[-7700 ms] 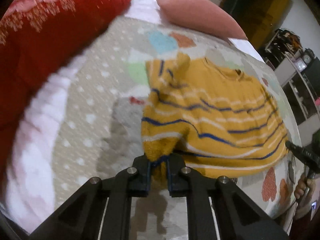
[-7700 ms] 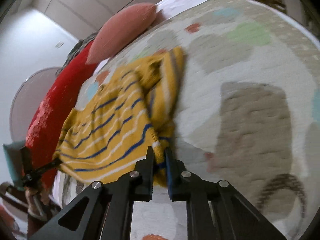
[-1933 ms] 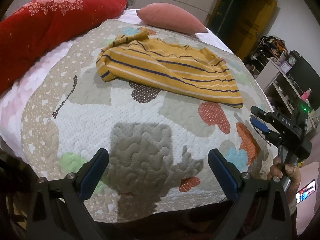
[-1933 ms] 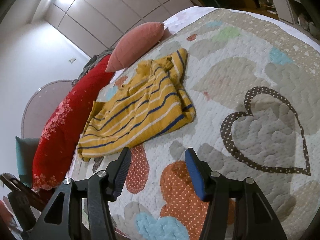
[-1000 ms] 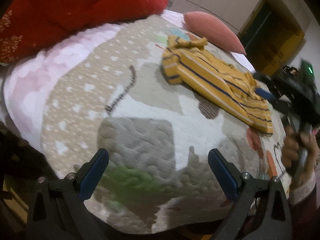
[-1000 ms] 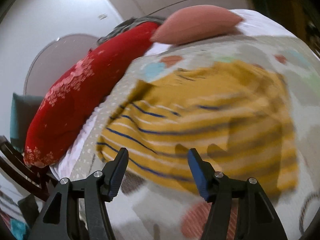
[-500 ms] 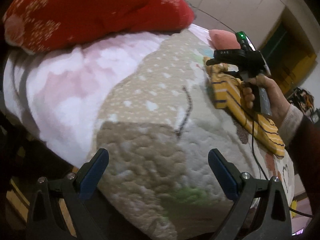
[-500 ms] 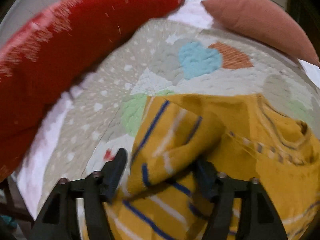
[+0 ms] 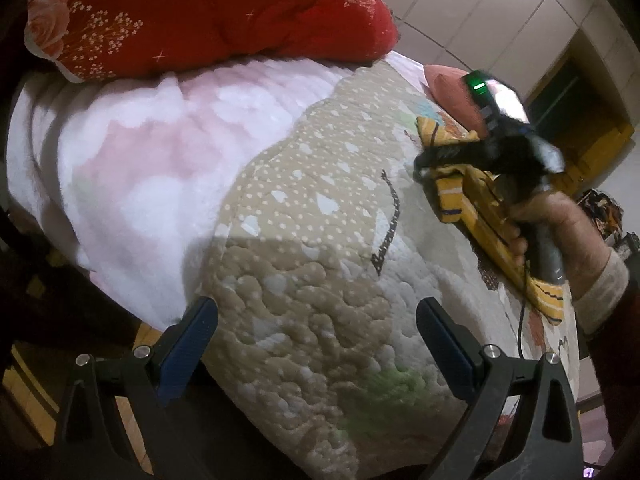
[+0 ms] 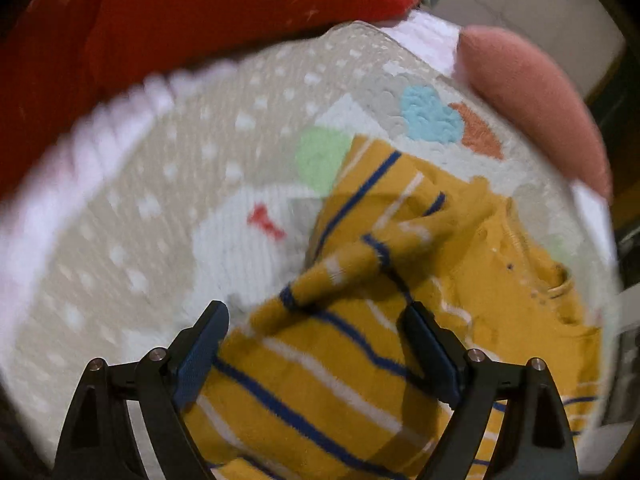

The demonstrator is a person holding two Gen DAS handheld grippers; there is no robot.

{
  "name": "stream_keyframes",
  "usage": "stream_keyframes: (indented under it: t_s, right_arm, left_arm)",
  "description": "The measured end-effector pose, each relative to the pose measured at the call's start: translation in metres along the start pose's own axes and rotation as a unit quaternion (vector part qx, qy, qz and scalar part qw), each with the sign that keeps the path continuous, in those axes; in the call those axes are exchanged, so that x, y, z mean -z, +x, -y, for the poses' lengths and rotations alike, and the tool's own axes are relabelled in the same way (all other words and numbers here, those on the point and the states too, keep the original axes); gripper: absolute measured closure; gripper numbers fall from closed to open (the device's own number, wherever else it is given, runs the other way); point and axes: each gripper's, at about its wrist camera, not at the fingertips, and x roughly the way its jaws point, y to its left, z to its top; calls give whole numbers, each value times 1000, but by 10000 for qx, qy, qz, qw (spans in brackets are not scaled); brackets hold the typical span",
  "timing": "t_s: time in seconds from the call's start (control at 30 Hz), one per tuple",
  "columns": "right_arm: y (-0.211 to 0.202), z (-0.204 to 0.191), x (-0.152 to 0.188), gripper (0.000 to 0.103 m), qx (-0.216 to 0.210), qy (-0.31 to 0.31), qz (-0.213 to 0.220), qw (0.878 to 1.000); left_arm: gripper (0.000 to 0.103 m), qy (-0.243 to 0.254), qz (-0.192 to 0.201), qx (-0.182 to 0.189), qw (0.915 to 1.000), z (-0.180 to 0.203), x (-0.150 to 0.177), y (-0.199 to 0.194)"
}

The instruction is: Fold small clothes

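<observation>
Quilted bed [image 9: 304, 240]: right claw [image 10: 316, 344] gapes wide over yellow striped sweater [image 10: 360, 380]; left claw [image 9: 316, 340] gapes, holding nothing.

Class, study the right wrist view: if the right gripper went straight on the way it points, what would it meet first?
Probably the yellow striped sweater: the open right gripper already straddles its rumpled sleeve, though blur hides the depth.

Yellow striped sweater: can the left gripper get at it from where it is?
Probably not without moving: the left gripper, jaws open, hangs off the quilt's edge, the yellow striped sweater far across, under the right gripper.

Both grippers' fingers [image 9: 196, 336] wide apart
</observation>
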Motion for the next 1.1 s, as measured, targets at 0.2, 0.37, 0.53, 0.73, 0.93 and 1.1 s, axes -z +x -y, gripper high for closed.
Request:
stream_keyframes:
  t_s: [0.2, 0.37, 0.53, 0.73, 0.93, 1.1]
  right_arm:
    - [3, 2, 6, 63, 188, 20, 125, 9997]
    - [-17, 58, 17, 81, -395, 616, 304, 9969]
    - [-59, 148, 54, 82, -1005, 1616, 865, 9779]
    - [-83, 276, 145, 82, -1127, 2996, 1241, 9392]
    - [-39, 367, 272, 59, -1252, 4314, 903, 8888]
    - [-62, 397, 331, 42, -1223, 4847, 1211, 8576]
  left_arm:
    - [4, -83, 108, -193, 9997, -1, 3, -14]
    - [4, -13, 148, -223, 9996, 16, 5, -24]
    - [4, 317, 58, -185, 9993, 51, 10, -23]
    - [4, 783, -182, -49, 9967, 99, 17, -9]
    - [4, 1221, -427, 82, 9916, 143, 28, 7]
    - [4, 1525, -513, 102, 9869, 167, 37, 12]
